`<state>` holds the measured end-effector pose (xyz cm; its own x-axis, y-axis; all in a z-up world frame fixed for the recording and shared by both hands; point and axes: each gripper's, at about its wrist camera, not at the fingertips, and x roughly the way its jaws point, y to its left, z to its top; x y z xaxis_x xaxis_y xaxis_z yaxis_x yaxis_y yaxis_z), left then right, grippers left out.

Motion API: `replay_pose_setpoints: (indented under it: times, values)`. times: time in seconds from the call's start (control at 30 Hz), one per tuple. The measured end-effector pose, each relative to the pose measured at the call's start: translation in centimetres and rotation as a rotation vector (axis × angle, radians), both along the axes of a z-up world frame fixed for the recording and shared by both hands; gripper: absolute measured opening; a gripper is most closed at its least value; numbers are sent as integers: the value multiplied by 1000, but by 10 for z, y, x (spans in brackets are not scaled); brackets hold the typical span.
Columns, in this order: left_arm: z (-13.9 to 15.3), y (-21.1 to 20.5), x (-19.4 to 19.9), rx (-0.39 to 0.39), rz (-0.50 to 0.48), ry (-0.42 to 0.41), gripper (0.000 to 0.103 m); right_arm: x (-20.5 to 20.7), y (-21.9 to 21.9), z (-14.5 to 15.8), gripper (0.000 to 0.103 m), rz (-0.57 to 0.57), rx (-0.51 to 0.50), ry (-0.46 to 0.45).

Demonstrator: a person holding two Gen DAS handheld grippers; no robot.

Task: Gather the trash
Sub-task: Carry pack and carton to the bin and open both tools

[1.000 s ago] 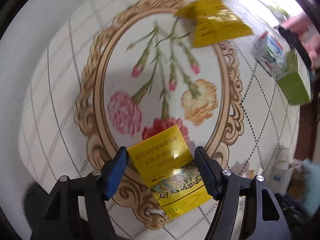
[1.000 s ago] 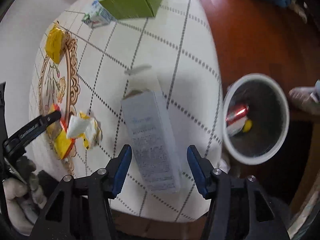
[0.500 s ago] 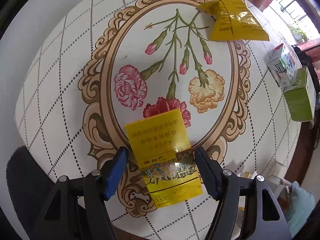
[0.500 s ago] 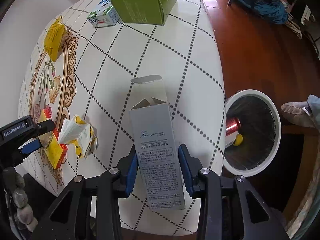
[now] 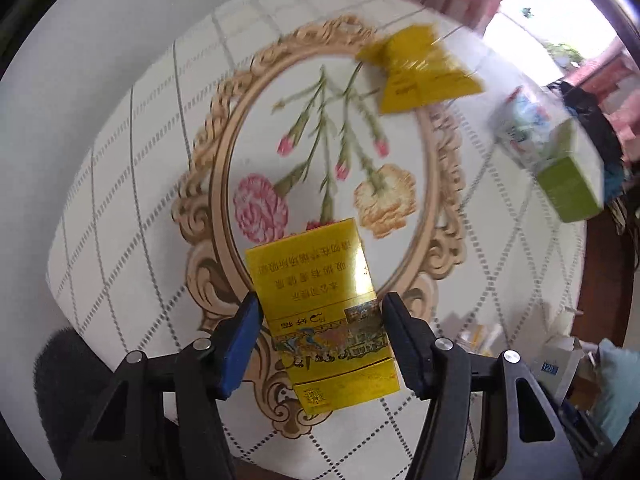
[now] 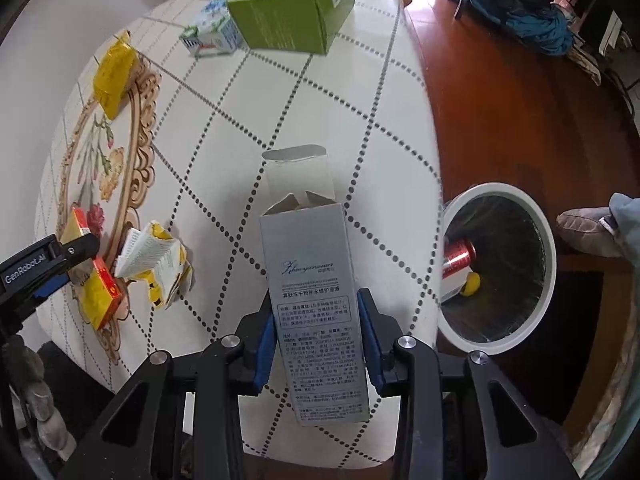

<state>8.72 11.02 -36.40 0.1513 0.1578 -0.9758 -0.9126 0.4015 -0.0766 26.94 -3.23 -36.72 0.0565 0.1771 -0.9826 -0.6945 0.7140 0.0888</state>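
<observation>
Here the right gripper (image 6: 318,328) jaws pinch the silver carton (image 6: 316,300); left gripper (image 5: 322,336) jaws spread around the yellow pack (image 5: 320,304).

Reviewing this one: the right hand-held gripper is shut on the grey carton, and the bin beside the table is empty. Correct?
Not quite. The right hand-held gripper is shut on the grey carton, but the bin is not empty: the right wrist view shows a red can and something yellow inside.
</observation>
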Motion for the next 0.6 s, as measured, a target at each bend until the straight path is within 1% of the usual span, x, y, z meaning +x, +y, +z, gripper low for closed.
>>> replay_pose_setpoints:
  times: [0.1, 0.17, 0.2, 0.27, 0.3, 0.37, 0.43, 0.47, 0.53, 0.6]
  values:
    - [25, -16, 2, 67, -61, -40, 58, -1, -10, 16, 39, -12, 44, -35]
    - [51, -25, 15, 104, -105, -66, 58, 4, -21, 29, 39, -27, 77, -54]
    - [70, -22, 25, 121, -128, -85, 58, 10, -26, 38, 39, -35, 91, -66]
    - [88, -25, 32, 148, -174, -120, 58, 13, -37, 53, 39, -56, 119, -92]
    - [101, -28, 40, 161, -202, -142, 58, 17, -43, 60, 39, -67, 130, -104]
    - [118, -23, 62, 177, -256, -181, 58, 31, -61, 77, 39, -98, 159, -123]
    - [136, -34, 85, 183, -316, -225, 58, 41, -75, 89, 39, -122, 175, -140]
    - [146, -37, 93, 182, -338, -239, 58, 48, -89, 95, 39, -145, 186, -152]
    - [153, -56, 116, 176, -398, -267, 58, 60, -112, 101, 39, -179, 192, -159]
    - [151, -74, 143, 162, -460, -282, 58, 70, -135, 105, 39, -216, 193, -167]
